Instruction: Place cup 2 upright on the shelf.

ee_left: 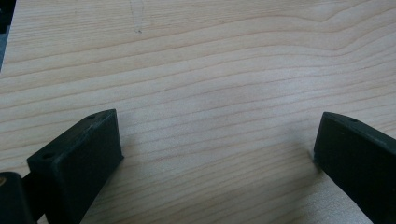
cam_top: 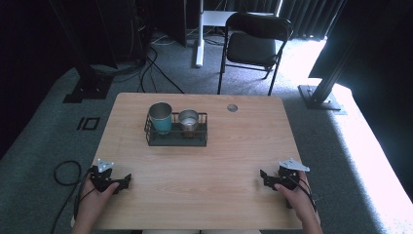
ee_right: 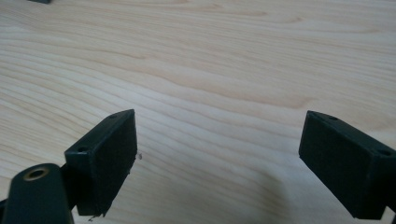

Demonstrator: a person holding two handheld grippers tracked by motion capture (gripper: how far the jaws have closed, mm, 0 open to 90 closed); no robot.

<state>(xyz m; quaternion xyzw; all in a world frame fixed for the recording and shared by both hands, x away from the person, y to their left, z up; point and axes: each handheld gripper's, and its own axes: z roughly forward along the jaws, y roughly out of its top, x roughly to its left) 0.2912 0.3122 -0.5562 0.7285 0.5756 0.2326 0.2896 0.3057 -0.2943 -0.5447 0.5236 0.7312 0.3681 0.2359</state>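
Note:
A black wire basket (cam_top: pixel 151 139) stands on the wooden table (cam_top: pixel 234 146), left of centre toward the back. Inside it a teal cup (cam_top: pixel 160 118) is at the left and a silver metal cup (cam_top: pixel 189 120) is at the right, both upright. My left gripper (cam_top: pixel 127 180) rests near the table's front left edge in a hand, open, jaws wide apart over bare wood (ee_left: pixel 217 135). My right gripper (cam_top: pixel 263 175) rests near the front right, open too, with nothing between its jaws (ee_right: pixel 217 140).
A round grommet hole (cam_top: pixel 232 107) sits near the table's back edge. A black folding chair (cam_top: pixel 253 44) stands behind the table. Cables (cam_top: pixel 63 173) trail on the grey carpet at the left. Black frame posts (cam_top: pixel 324 83) flank the table.

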